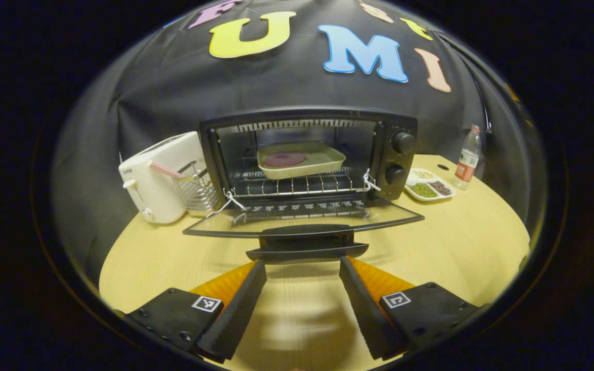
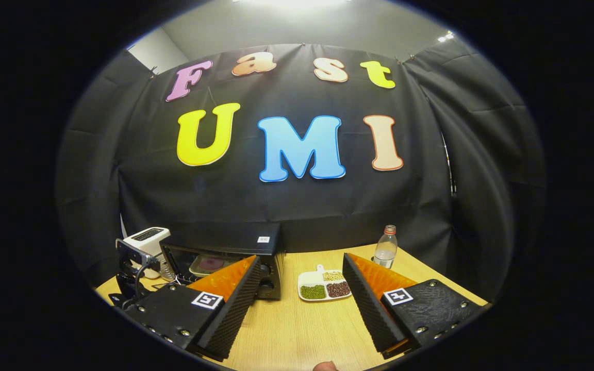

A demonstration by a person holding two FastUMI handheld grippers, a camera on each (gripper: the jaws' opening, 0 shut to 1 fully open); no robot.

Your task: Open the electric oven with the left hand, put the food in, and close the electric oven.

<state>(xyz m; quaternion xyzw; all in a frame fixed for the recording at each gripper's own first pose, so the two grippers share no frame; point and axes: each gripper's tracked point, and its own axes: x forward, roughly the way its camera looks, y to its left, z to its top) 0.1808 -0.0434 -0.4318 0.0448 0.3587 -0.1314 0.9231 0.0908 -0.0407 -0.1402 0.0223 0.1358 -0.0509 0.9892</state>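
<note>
While open, oven (image 1: 307, 154) with food tray (image 1: 301, 159)

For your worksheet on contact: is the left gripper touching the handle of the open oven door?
Apart. In the left gripper view the left gripper is open just short of the door handle, with bare table between fingertips and handle.

The left gripper view sits low and close, facing straight into the open electric oven (image 1: 307, 154) across its lowered door (image 1: 302, 221), level with the bench (image 1: 457, 242). The right gripper view looks from farther back and higher, tilted up toward the booth wall. Both views share the oven, the toaster (image 1: 160, 178), the divided dish (image 1: 427, 184) and the bottle (image 1: 468, 157).
</note>
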